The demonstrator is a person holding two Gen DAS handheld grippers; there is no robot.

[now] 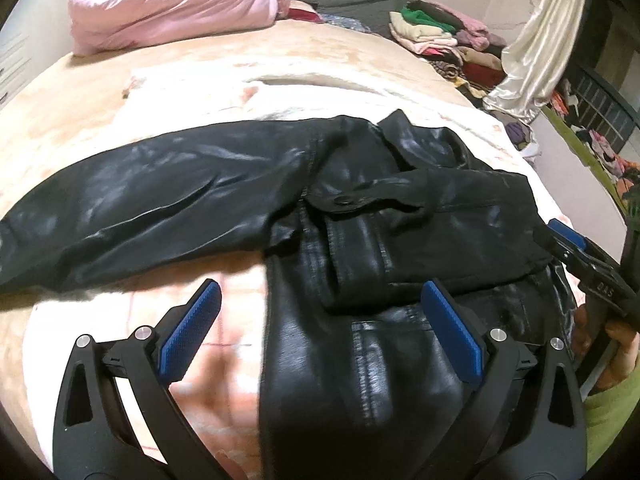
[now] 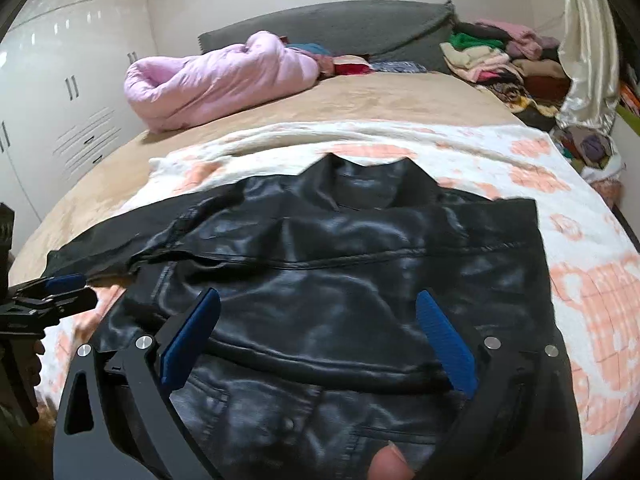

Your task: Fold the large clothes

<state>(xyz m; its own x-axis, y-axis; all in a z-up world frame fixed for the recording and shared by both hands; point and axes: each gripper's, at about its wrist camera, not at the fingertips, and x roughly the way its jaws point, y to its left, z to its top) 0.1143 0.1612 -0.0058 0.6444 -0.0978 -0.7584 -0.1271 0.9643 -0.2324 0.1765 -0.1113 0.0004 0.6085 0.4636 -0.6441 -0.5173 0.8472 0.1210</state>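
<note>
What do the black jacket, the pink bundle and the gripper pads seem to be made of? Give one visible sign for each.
Jacket: leather or faux leather, glossy; sheen, stitched seams and a snap show.
Pink bundle: soft puffy fabric, probably a padded quilt or coat; matte with rounded wrinkles.
Gripper pads: blue rubber or plastic, finely ribbed.

- I'm seeing my left gripper (image 1: 320, 332) showing black arms, ribbed blue pads and round silver screw heads.
- My right gripper (image 2: 318, 340) is wearing the same black frame, blue pads and silver screws; its side is carrying pale "DAS" lettering.
- A lime-green sleeve (image 1: 608, 424) is covering my right wrist, bare skin showing above.
</note>
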